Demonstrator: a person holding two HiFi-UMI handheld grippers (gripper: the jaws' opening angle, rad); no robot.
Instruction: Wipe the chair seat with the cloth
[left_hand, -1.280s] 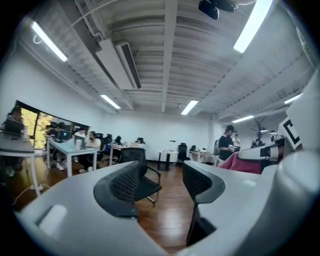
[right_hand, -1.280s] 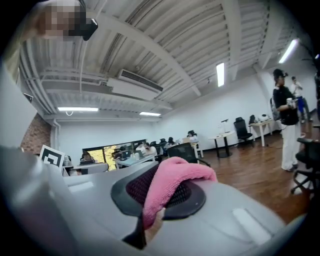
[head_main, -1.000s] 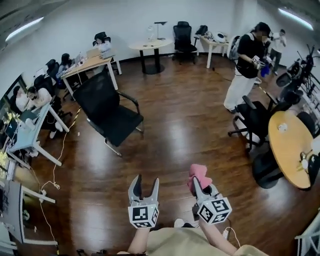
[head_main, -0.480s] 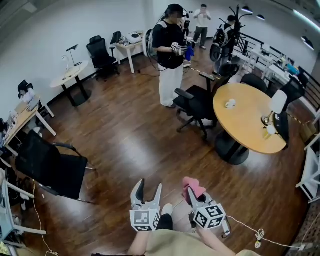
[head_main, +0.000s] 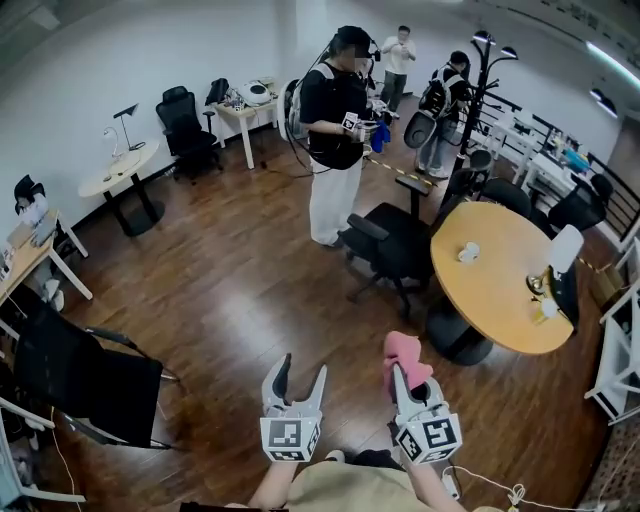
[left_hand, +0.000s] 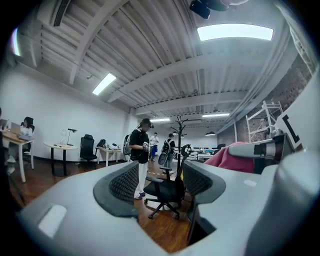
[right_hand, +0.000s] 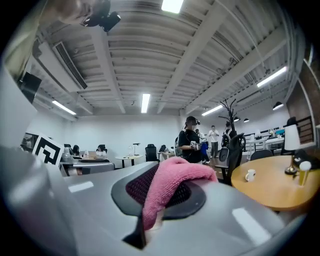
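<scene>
My right gripper (head_main: 402, 372) is shut on a pink cloth (head_main: 403, 353), held low in front of me above the wood floor. In the right gripper view the pink cloth (right_hand: 172, 183) drapes over the closed jaws of that gripper (right_hand: 161, 194). To its left, my left gripper (head_main: 300, 372) is open and holds nothing. A black office chair (head_main: 392, 245) stands ahead beside the round table, well beyond both grippers. It also shows between the left gripper's (left_hand: 159, 184) jaws as a distant chair (left_hand: 167, 190). Another black chair (head_main: 82, 375) stands at lower left.
A person (head_main: 335, 130) with hand-held grippers stands just behind the office chair, with other people farther back. A round wooden table (head_main: 495, 280) with a cup is on the right. Small tables and chairs line the far wall, and a desk (head_main: 25, 262) stands at left.
The view has swung to the right, from the black chair on the left toward the round table and office chair. Both grippers keep their places and states, with the cloth still held.
</scene>
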